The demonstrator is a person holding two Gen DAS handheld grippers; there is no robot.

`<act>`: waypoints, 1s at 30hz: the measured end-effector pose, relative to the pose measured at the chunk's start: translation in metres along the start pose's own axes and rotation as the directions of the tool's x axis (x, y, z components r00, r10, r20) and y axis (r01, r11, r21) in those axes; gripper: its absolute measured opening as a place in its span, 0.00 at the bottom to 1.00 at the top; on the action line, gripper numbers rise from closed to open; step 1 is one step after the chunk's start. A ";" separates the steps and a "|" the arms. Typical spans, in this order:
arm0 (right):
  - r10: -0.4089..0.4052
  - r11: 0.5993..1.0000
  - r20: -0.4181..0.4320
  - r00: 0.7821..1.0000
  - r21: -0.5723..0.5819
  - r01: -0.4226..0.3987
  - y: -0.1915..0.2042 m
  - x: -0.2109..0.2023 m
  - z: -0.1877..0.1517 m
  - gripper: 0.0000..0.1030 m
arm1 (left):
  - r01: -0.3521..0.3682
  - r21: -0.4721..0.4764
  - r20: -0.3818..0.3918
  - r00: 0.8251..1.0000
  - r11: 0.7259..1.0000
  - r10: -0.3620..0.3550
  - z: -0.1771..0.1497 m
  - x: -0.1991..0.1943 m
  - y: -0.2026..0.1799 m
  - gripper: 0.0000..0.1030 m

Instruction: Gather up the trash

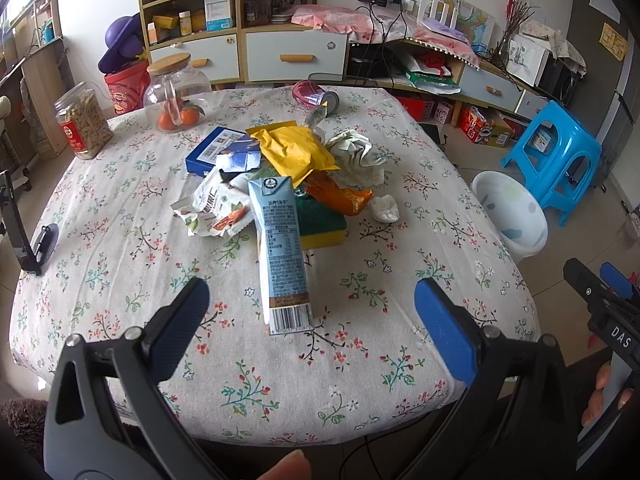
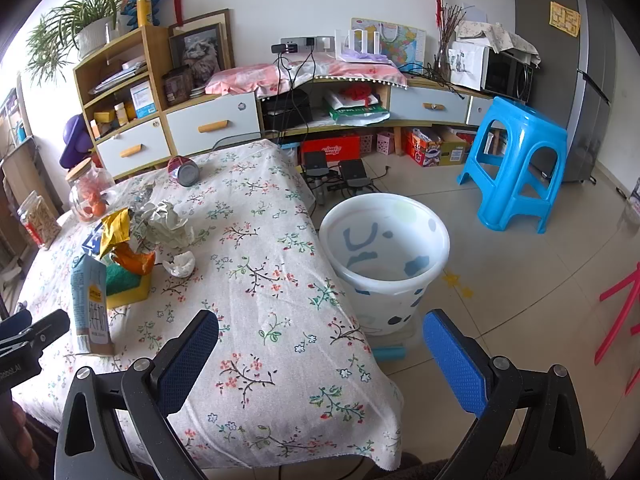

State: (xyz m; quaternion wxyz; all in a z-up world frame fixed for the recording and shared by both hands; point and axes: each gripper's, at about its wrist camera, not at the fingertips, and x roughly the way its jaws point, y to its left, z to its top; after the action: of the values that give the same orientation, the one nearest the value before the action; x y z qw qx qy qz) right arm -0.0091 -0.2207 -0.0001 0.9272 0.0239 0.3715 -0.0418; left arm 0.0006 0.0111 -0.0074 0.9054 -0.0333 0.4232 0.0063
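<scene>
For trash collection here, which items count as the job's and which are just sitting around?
Job items: blue carton, yellow wrapper, orange wrapper, crumpled paper, snack packet, tipped can, white bin. Both tools, left tool and right tool, are open and empty.

Lying about: nut jar, glass jar of oranges, blue stool.

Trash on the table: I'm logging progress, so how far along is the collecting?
Nothing looks done: the bin on the floor shows no trash inside. Nothing is in hand: the left gripper and right gripper are both open and empty. Left: the whole pile, including the carton, yellow wrapper and crumpled paper.
</scene>
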 end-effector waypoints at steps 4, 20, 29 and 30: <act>-0.003 1.000 0.000 1.000 0.001 0.003 -0.001 0.000 0.000 1.00 | 0.001 -0.002 -0.003 1.000 1.000 -0.001 0.000 0.000 0.000 0.99; 0.004 0.999 -0.056 0.998 -0.044 -0.006 0.007 0.005 0.030 1.00 | 0.019 0.016 -0.026 0.999 1.000 -0.019 0.018 0.002 0.019 0.99; 0.072 0.992 -0.152 0.986 -0.092 -0.086 0.027 0.034 0.072 1.00 | -0.017 -0.053 -0.098 0.995 0.998 0.012 0.069 0.028 0.067 0.99; 0.078 0.992 -0.162 0.984 -0.088 -0.093 0.029 0.041 0.077 1.00 | -0.010 -0.065 -0.112 0.994 0.998 0.003 0.075 0.033 0.071 0.99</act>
State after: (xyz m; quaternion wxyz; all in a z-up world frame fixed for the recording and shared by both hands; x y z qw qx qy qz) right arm 0.0759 -0.2005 0.0280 0.8957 -0.0012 0.4442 0.0180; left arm 0.0764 0.0861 0.0108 0.8786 -0.0620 0.4731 0.0214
